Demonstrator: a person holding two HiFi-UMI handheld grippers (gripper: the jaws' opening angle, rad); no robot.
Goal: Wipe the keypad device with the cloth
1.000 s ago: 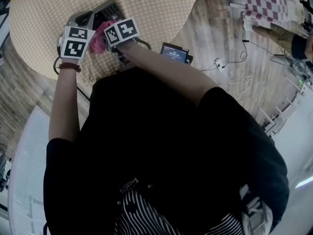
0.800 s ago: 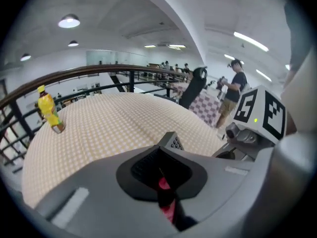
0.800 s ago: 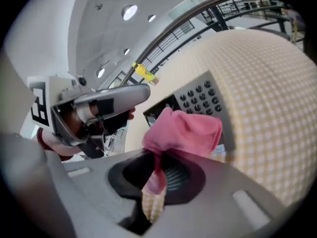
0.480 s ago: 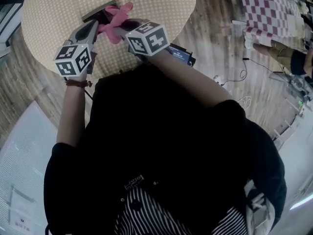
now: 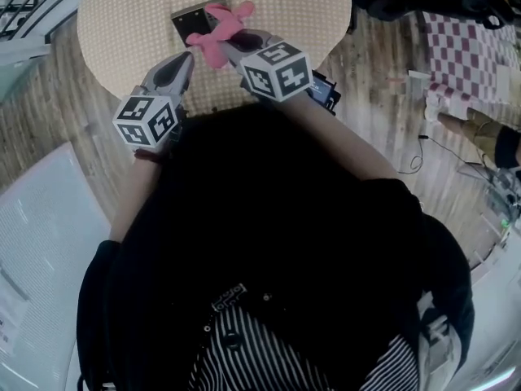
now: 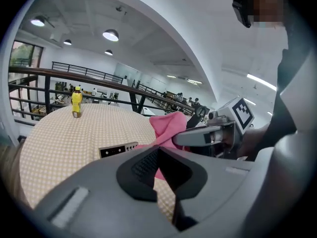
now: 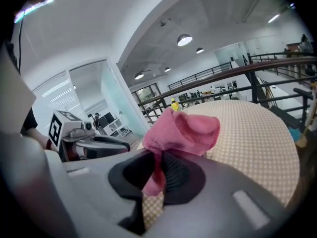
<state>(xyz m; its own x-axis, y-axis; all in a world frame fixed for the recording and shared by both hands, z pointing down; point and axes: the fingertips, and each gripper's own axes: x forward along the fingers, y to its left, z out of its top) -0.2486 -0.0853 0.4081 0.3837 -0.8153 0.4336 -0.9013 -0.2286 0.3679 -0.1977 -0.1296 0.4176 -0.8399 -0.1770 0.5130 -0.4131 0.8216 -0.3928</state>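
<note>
The keypad device [image 5: 195,15] is a flat grey box lying on the round beige checked table [image 5: 122,23]; in the left gripper view the keypad device [image 6: 118,150] shows its front edge. My right gripper [image 5: 229,43] is shut on the pink cloth [image 5: 216,32], which hangs bunched in the air just over the device's near side. In the right gripper view the cloth [image 7: 181,128] is pinched between the right gripper [image 7: 157,165] pads. My left gripper [image 5: 183,59] hovers to the left of the cloth, near the device, shut and holding nothing; its own view of the left gripper [image 6: 158,155] shows the tips meeting.
A small yellow bottle [image 6: 77,102] stands at the table's far side. A dark device with a lit screen [image 5: 326,90] sits by the table's near right edge. A red checked mat [image 5: 464,39] and cables lie on the wooden floor to the right. A white panel [image 5: 41,243] lies left.
The right gripper has lifted the pink cloth up off the device. The left gripper has drawn back from the device toward the person. The device now lies uncovered.
</note>
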